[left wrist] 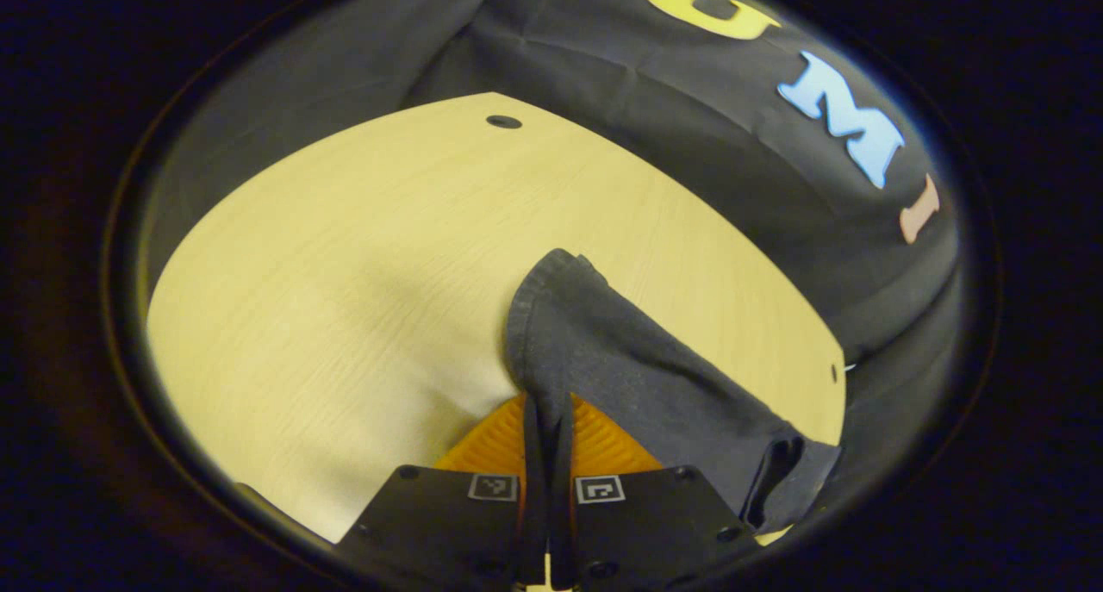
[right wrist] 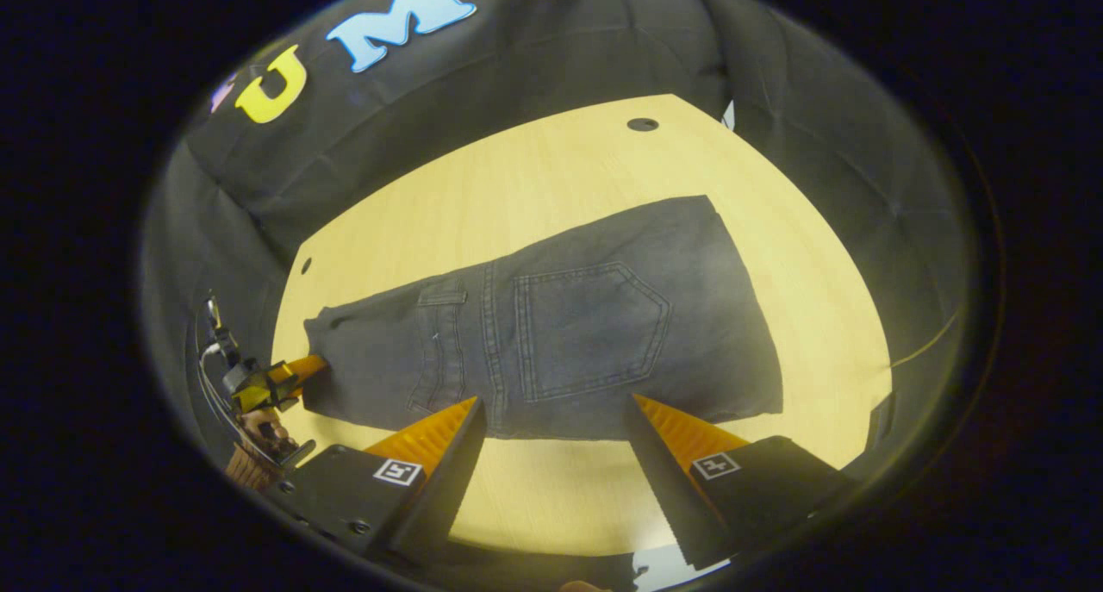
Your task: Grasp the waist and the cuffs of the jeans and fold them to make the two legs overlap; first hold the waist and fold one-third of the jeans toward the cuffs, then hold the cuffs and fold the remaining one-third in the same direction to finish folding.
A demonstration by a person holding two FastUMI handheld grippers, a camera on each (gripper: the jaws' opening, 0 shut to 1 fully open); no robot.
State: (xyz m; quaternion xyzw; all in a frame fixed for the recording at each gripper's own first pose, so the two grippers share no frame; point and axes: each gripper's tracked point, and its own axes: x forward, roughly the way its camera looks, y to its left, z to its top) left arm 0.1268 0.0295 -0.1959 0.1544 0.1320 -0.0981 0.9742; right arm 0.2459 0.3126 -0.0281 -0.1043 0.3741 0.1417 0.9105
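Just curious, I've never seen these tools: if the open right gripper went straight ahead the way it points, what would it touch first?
Probably the jeans: the right gripper points at their near edge below the back pocket, though depth is hard to judge.

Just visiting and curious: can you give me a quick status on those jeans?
Left gripper shut on jeans' waist corner. Right gripper open, hovering at jeans' near edge. Jeans folded flat on table, back pocket up. Nothing in the way.
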